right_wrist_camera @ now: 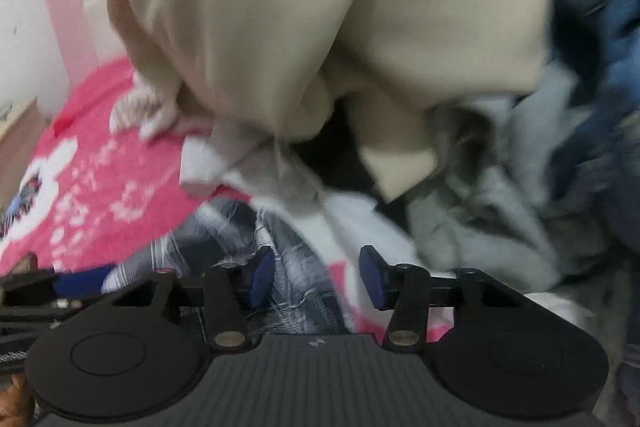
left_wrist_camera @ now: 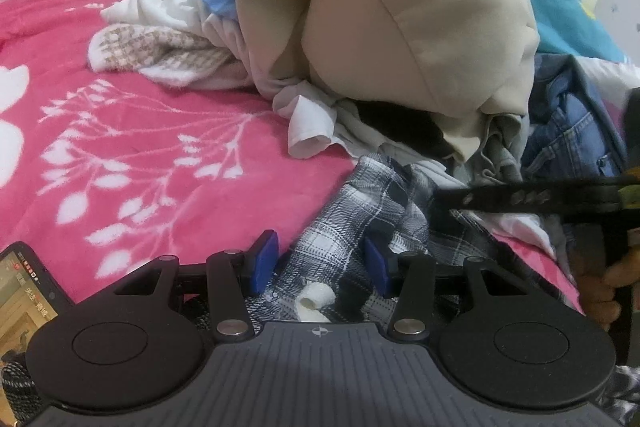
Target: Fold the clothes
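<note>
Both grippers converge on the plaid shirt (left_wrist_camera: 360, 203) at the pile's edge.
Left gripper (left_wrist_camera: 322, 267) jaws spread astride it, nearer; right gripper (right_wrist_camera: 316, 277) jaws spread, pinching nothing.

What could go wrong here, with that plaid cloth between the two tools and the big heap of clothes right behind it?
1. The plaid cloth runs under the heap, so pulling it may drag the beige top and the white cloth along.
2. Both tools, the left tool and the right tool, stand open over bunched folds, so either might pinch several layers.
3. The phone lies at the blanket's edge and could get knocked.
</note>
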